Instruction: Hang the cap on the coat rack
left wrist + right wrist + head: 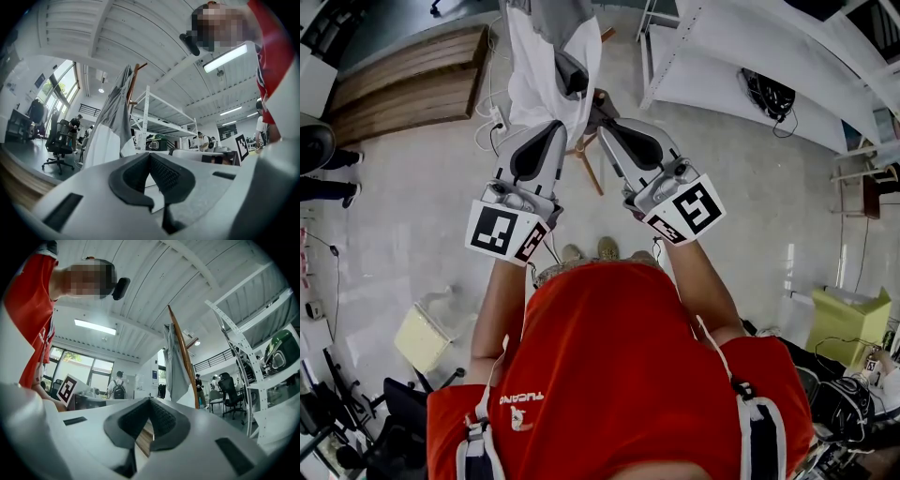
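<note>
1. The person stood on the pale floor [750, 206] facing the wooden coat rack [589, 169], with both grippers raised toward it.
2. The left gripper [555, 129] had its jaws pressed together, the dark pads meeting at their tips with nothing between them, as the left gripper view [150, 157] showed.
3. The right gripper [606, 127] was likewise closed tight and empty, its pads touching in the right gripper view [149, 401].
4. A grey-and-white garment [534, 75] hung down the rack's pole, on the rack's left side in the head view.
5. A dark rounded thing, which looked like the cap [572, 75], sat against the garment's right edge high on the rack, just beyond both grippers' tips and apart from them; its peg could not be made out.
</note>
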Demonstrator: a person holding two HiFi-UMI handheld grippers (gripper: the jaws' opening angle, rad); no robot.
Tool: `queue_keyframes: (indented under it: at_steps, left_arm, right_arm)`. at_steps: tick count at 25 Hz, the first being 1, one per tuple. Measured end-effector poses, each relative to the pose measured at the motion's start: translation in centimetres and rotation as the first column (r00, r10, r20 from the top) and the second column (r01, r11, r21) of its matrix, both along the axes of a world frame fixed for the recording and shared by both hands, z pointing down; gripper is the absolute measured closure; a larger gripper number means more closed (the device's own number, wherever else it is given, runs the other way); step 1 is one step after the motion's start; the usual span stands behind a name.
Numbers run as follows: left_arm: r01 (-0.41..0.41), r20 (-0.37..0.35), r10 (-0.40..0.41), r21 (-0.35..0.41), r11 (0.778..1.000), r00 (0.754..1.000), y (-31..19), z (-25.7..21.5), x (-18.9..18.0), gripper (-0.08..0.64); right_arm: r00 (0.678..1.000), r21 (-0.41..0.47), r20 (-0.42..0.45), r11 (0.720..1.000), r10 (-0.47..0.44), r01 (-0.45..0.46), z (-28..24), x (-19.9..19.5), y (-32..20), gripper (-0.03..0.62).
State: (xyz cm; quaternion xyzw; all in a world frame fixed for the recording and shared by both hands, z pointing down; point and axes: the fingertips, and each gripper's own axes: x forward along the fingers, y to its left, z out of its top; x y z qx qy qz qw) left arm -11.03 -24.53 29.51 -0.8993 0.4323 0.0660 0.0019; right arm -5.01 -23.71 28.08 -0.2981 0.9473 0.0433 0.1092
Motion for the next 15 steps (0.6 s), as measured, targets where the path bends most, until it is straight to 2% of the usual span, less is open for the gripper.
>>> queue_keyframes:
  at_steps: [9,15]
  left_arm:
    - [0.004,0.003,-0.004,-0.010,1.000,1.000,-0.1,0.4,0.0,0.552]
    - [0.005,0.007,-0.004,-0.017,1.000,1.000,0.2,0.6,0.5,0.552]
  right_arm:
    - [0.999,-0.026,0.015,0.999,0.047,-0.047,1.2,1.9,-0.9,0.569]
    - [0.999,-0.035,0.019,0.998,0.044,-0.043,1.6,2.3,-0.7,0.569]
